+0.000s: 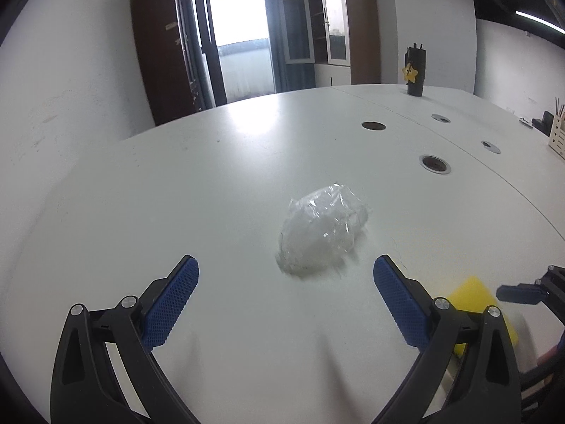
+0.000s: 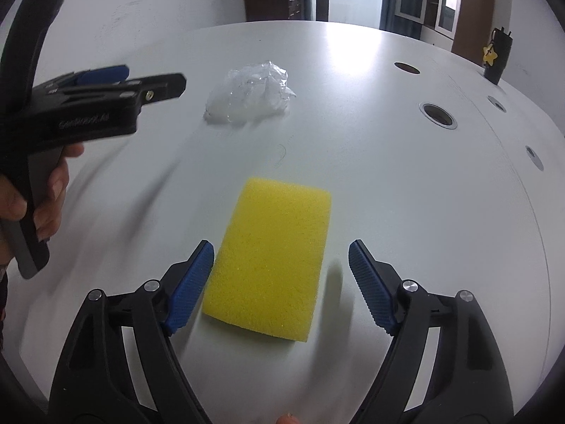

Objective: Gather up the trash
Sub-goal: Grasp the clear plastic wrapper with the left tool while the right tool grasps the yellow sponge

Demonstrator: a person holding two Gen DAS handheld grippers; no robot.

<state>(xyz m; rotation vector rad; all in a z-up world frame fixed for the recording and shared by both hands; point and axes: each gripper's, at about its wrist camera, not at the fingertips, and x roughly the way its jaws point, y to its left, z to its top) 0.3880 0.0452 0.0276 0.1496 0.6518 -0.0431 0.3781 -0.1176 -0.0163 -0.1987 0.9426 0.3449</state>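
A crumpled clear plastic wrapper (image 1: 323,228) lies on the white table (image 1: 176,194), just ahead of my open left gripper (image 1: 286,265), slightly right of its centre line. It also shows in the right wrist view (image 2: 252,92). A yellow sponge (image 2: 272,261) lies flat between the open fingers of my right gripper (image 2: 280,247), which do not touch it. Part of the sponge (image 1: 473,295) shows behind the left gripper's right finger. The left gripper (image 2: 141,79) appears from the side in the right wrist view, held by a hand.
Round cable holes (image 1: 435,164) are set in the table to the right. A black bottle with a yellow star (image 1: 415,70) stands at the far side. A wooden holder (image 1: 558,134) is at the far right. Cabinets and a doorway are beyond the table.
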